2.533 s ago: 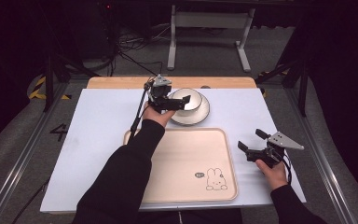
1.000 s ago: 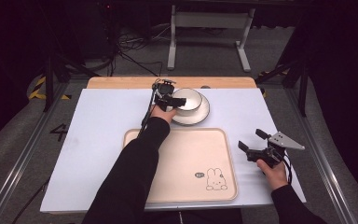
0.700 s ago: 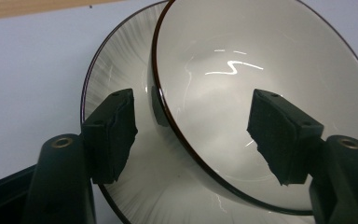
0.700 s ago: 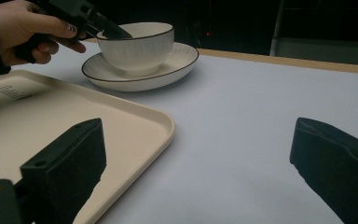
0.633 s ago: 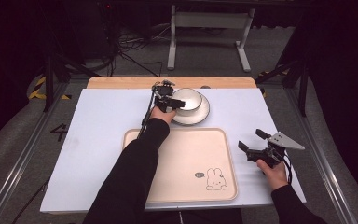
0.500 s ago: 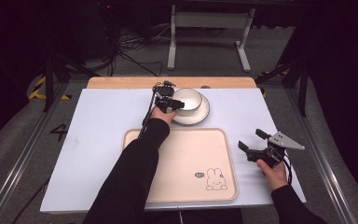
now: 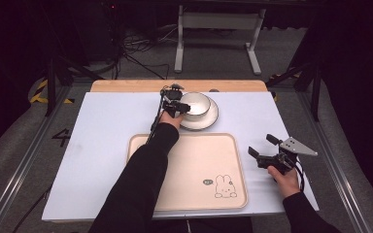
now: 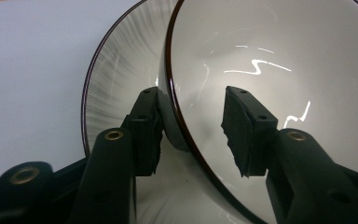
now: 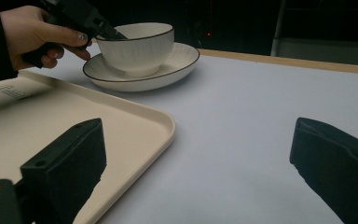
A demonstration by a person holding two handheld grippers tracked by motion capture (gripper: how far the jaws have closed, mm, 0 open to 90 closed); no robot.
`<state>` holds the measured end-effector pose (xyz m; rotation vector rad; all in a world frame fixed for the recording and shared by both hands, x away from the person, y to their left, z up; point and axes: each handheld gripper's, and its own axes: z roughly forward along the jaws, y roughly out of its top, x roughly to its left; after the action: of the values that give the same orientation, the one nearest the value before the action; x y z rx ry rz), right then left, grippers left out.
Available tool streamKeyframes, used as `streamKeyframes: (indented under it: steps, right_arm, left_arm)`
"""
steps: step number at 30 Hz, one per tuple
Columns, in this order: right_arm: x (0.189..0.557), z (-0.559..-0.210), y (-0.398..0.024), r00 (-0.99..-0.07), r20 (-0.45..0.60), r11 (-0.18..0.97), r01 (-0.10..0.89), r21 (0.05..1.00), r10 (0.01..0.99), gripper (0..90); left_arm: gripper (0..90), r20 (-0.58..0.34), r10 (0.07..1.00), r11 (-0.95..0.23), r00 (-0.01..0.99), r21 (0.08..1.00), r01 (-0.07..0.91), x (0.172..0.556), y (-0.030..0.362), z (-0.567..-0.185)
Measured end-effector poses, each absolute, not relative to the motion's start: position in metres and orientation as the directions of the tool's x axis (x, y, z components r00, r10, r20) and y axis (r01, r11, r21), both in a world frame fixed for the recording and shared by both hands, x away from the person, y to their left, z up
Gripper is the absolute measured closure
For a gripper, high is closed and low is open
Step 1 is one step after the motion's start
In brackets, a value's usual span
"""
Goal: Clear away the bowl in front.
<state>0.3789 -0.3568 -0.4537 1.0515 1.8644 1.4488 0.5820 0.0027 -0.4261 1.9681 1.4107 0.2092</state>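
Two fingers of my left gripper [image 8: 191,126] are straddling the rim of the white ribbed ceramic bowl with the dark edge [image 7: 194,103]: in the left gripper view one finger [image 8: 147,126] is sitting outside against the bowl's wall, the other [image 8: 247,130] is hanging inside the hollow with a clear gap between it and the inner wall. They have just been closing, with the rim between them, but they are not pinching it yet. I am finding the bowl standing upright on the matching white saucer [image 7: 211,118] at the far side of the white counter [image 7: 102,131], just beyond the cream rectangular plastic tray with the rabbit drawing [image 7: 194,170]. My right gripper [image 7: 267,154] is resting well apart by the tray's right edge, its fingers spread wide and holding nothing. I judge the left hand to be the nearer one, and the rim's near-left side, running across between the fingers, to be what the grasp depends on.
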Motion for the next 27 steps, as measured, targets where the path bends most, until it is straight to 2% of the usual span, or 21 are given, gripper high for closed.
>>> streamKeyframes:
  steps: [5,7,8,9,11,13,20,27]
  right_arm:
    - [0.3789,-0.4537,-0.3568,-0.543,0.041,0.112,0.247,0.963,0.839,4.2]
    - [0.3790,-0.4537,-0.3569,-0.543,0.041,0.112,0.247,0.963,0.839,4.2]
    - [0.3790,-0.4537,-0.3569,-0.543,0.041,0.112,0.246,0.963,0.839,4.2]
    - [0.3789,-0.4537,-0.3569,-0.543,0.042,0.112,0.247,0.963,0.839,4.2]
    - [0.3790,-0.4537,-0.3569,-0.543,0.041,0.112,0.246,0.963,0.839,4.2]
    - [0.3789,-0.4537,-0.3569,-0.544,0.042,0.112,0.246,0.963,0.838,4.2]
    - [0.3789,-0.4538,-0.3570,-0.545,0.044,0.110,0.246,0.963,0.837,4.2]
    - [0.3789,-0.4538,-0.3571,-0.546,0.044,0.110,0.246,0.963,0.837,4.2]
  left_arm:
    - [68.3,-0.267,0.892,-0.139,0.366,0.608,0.782,0.5831,0.0027,-0.4250]
    - [69.0,-0.262,0.891,-0.143,0.371,0.615,0.776,0.5834,0.0027,-0.4250]
    - [68.0,-0.237,0.901,-0.150,0.364,0.618,0.772,0.5830,0.0024,-0.4246]
    - [63.1,-0.224,0.907,-0.150,0.356,0.619,0.771,0.5829,0.0022,-0.4241]
    - [73.4,-0.229,0.906,-0.153,0.356,0.606,0.781,0.5829,0.0010,-0.4229]
    - [76.0,-0.252,0.901,-0.143,0.352,0.596,0.790,0.5840,0.0016,-0.4222]
    - [79.5,-0.320,0.883,-0.107,0.343,0.574,0.812,0.5874,0.0059,-0.4222]
    - [80.9,-0.338,0.876,-0.098,0.344,0.572,0.814,0.5860,0.0064,-0.4224]
